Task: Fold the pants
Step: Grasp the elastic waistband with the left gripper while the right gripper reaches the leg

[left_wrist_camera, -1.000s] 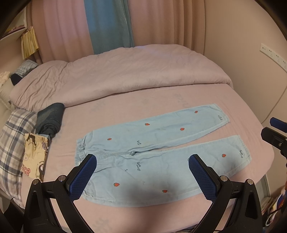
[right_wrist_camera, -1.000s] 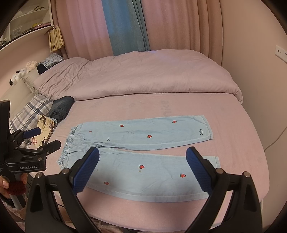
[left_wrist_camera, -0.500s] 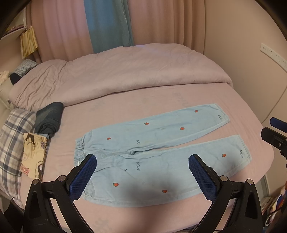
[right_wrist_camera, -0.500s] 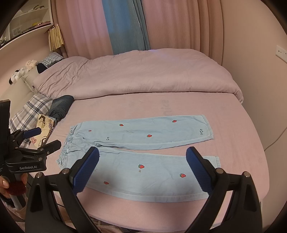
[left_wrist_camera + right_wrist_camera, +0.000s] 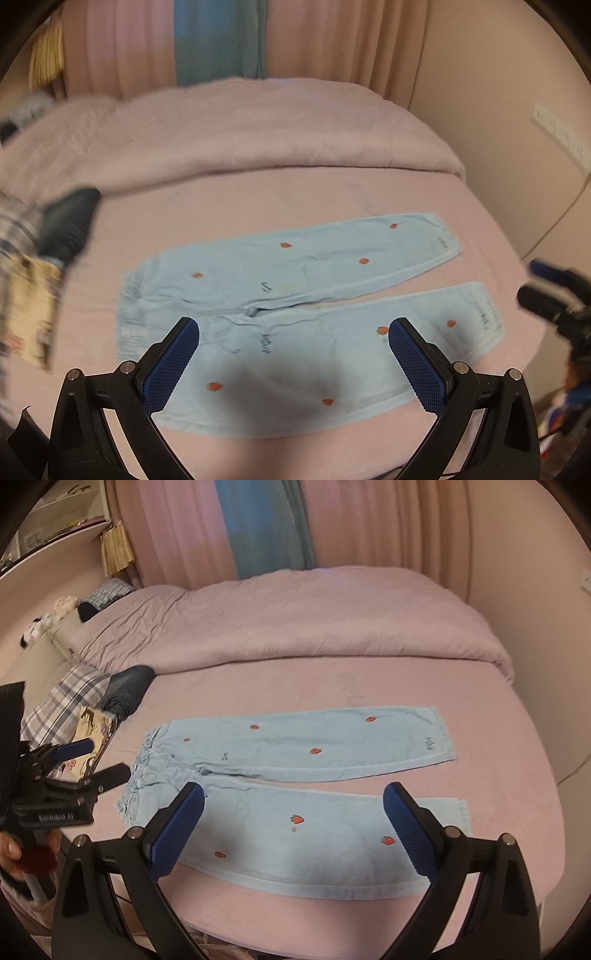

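Note:
Light blue pants (image 5: 295, 306) with small red strawberries lie flat on the pink bed, waistband to the left, both legs spread to the right. They also show in the right wrist view (image 5: 295, 771). My left gripper (image 5: 293, 354) is open and empty, held above the near leg by the waist. My right gripper (image 5: 293, 827) is open and empty, held above the near leg. The left gripper shows at the left of the right wrist view (image 5: 107, 760); the right gripper's fingertips (image 5: 543, 299) show at the right edge of the left wrist view.
A folded pink duvet (image 5: 295, 624) covers the far half of the bed. A dark rolled garment (image 5: 127, 690), a plaid cloth (image 5: 62, 701) and a printed cloth (image 5: 92, 727) lie at the left. Curtains (image 5: 266, 524) hang behind. The wall (image 5: 517, 74) is on the right.
The left wrist view has shifted right and closer over the pants, with motion blur. The right gripper has come slightly closer to the near leg. Both stay open.

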`<action>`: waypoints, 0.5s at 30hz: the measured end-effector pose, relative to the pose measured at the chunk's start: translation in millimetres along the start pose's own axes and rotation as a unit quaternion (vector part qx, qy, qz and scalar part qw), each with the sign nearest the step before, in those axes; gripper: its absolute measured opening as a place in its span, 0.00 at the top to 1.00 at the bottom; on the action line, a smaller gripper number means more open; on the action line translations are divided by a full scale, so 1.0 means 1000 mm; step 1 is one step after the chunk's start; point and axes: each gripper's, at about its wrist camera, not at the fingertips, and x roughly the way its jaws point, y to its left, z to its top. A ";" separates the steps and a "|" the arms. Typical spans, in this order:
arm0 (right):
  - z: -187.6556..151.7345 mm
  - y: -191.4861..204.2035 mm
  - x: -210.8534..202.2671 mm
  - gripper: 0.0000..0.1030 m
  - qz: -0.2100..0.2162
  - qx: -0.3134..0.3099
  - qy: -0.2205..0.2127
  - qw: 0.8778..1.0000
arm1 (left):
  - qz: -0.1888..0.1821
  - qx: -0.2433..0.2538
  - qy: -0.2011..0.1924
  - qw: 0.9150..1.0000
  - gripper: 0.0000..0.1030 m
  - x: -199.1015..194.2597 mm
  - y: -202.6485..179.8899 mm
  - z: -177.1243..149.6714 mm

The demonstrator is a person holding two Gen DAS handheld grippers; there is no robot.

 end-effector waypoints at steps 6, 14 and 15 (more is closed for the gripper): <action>-0.004 0.002 0.068 0.06 0.031 -0.035 0.035 0.998 | 0.032 -0.068 0.043 0.996 0.00 0.064 0.099 -0.006; 0.011 0.008 0.164 0.10 0.030 -0.058 0.089 0.994 | 0.101 -0.115 0.047 0.987 0.00 0.099 0.196 -0.007; 0.014 0.010 0.177 0.11 0.032 -0.063 0.094 0.993 | 0.103 -0.116 0.045 0.987 0.00 0.102 0.198 -0.006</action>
